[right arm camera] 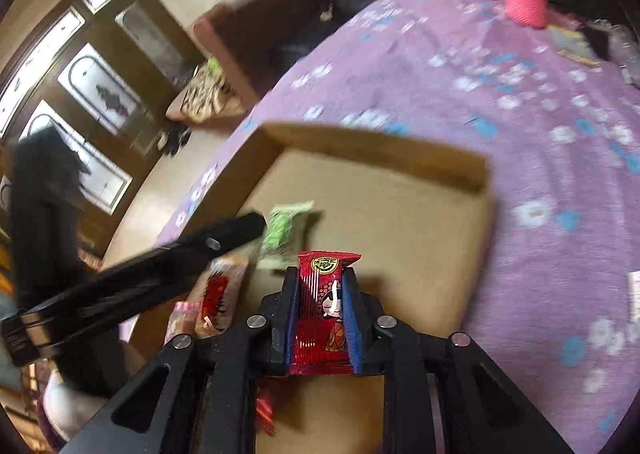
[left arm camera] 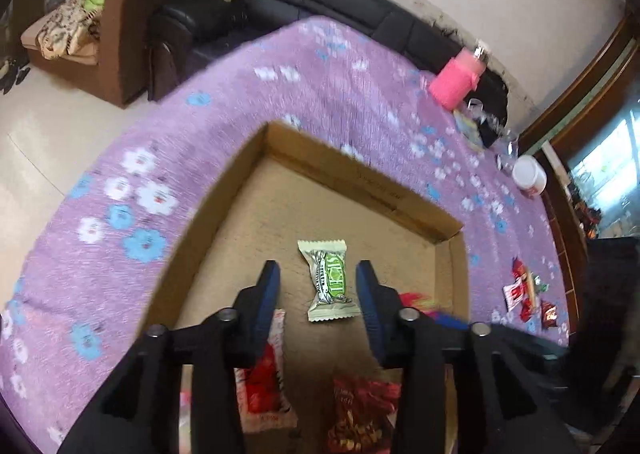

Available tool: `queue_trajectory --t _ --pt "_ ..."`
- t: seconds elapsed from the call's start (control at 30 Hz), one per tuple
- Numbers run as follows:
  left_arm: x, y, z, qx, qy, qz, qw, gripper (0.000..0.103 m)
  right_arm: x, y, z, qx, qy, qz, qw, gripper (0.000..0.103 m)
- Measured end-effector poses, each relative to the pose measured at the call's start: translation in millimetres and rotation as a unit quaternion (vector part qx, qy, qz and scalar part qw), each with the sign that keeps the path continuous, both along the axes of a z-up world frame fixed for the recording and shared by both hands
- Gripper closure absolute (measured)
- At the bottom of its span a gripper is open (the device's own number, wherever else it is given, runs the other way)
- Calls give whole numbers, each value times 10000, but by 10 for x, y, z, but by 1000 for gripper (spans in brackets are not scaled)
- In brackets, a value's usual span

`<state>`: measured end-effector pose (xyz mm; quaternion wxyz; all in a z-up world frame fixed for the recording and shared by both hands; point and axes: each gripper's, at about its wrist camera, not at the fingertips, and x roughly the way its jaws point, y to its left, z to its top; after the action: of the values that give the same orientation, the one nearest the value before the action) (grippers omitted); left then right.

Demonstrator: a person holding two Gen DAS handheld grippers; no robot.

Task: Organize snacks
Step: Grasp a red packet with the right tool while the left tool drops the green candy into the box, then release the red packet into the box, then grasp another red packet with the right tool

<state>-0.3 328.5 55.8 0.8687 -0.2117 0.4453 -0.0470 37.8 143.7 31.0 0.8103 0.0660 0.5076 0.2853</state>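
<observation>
Right gripper [right arm camera: 320, 282] fingers are clamped on a red snack packet [right arm camera: 321, 308], held over the cardboard box [right arm camera: 384, 149]. Left gripper [left arm camera: 318, 282] fingers are spread apart, empty, above a green snack packet [left arm camera: 328, 280] lying flat inside the box on the purple flowery cloth [left arm camera: 100, 254].

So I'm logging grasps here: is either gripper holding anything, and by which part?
The right gripper holds a red snack packet by its long side edges. The left gripper is open, holding nothing.
</observation>
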Motion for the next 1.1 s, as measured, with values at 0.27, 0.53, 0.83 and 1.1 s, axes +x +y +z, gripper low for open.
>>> queue_trajectory --t 0.27,0.53,0.83,1.1 --pt "-502 83 381 -71 -648 252 9976 41 -163 -164 211 167 -324 -79 9993 77" --pt "-925 -464 606 -310 -937 40 9951 15 -413 -1758 621 -169 -1081 -1529 9822 54" --pt "-968 -1377 384 -452 -637 -970 9922 15 -280 -3024 345 -543 -854 -2603 9602 55" --pt "-986 -1678 328 -57 -679 -1408 9877 37 357 -2859 81 -811 -847 -1922 9743 55"
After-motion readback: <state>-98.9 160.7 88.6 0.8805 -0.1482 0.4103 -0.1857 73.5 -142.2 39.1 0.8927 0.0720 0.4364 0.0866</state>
